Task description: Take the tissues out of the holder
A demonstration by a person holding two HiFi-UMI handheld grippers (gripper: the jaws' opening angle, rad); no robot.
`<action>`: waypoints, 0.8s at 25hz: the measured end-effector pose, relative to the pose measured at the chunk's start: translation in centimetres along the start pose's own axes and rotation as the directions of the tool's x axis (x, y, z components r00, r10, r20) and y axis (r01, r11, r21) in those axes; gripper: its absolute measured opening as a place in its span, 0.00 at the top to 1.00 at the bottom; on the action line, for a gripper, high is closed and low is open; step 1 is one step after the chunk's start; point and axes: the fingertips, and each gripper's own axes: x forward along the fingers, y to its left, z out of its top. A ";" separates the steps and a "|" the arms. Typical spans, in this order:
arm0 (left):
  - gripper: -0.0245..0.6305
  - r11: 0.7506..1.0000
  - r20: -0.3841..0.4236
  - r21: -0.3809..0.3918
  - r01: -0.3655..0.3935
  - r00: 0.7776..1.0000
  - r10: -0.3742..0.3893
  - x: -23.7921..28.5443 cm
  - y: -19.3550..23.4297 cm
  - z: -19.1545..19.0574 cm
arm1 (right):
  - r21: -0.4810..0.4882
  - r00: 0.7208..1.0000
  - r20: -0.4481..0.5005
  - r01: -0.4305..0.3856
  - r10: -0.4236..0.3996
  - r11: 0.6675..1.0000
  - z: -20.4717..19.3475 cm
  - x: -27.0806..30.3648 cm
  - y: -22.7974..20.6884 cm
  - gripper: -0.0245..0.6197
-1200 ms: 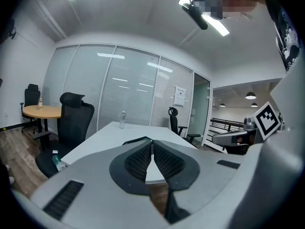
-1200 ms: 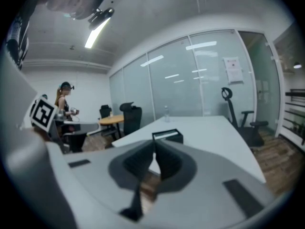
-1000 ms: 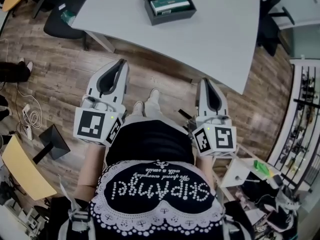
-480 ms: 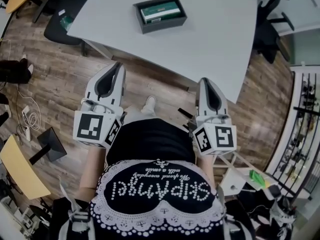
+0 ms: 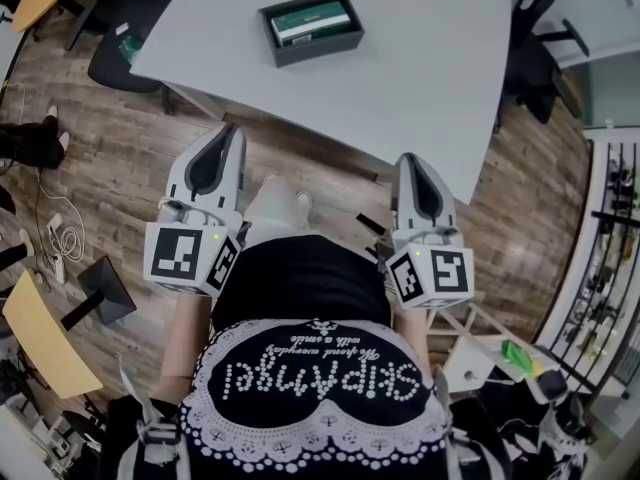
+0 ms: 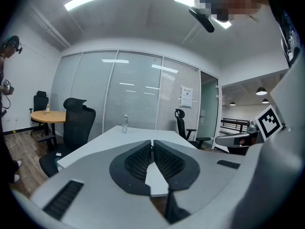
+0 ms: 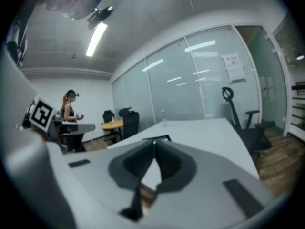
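Grey left tongs (image 6: 152,143) and right tongs (image 7: 153,142) are each pressed together, tips meeting, with nothing between them. Both hang over the wood floor (image 5: 130,158), short of the white bench (image 5: 430,58). On the bench, well apart from both, sits the dark holder (image 5: 300,54); the tissues (image 5: 312,22), apparently a green pack, lie inside it.

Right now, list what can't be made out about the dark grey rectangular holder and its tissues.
- Print on the green-and-white tissue pack: too small in the head view.
- The dark grey rectangular holder: right gripper view shows only a sliver above the right gripper.
- Left gripper view: no holder visible; the left gripper fills the foreground.
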 end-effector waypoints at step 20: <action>0.91 0.999 -0.017 -0.006 0.039 0.999 -0.039 4.1 0.7 0.7 | 0.023 0.999 -0.014 0.032 -0.032 0.999 0.8 3.1 -1.7 0.91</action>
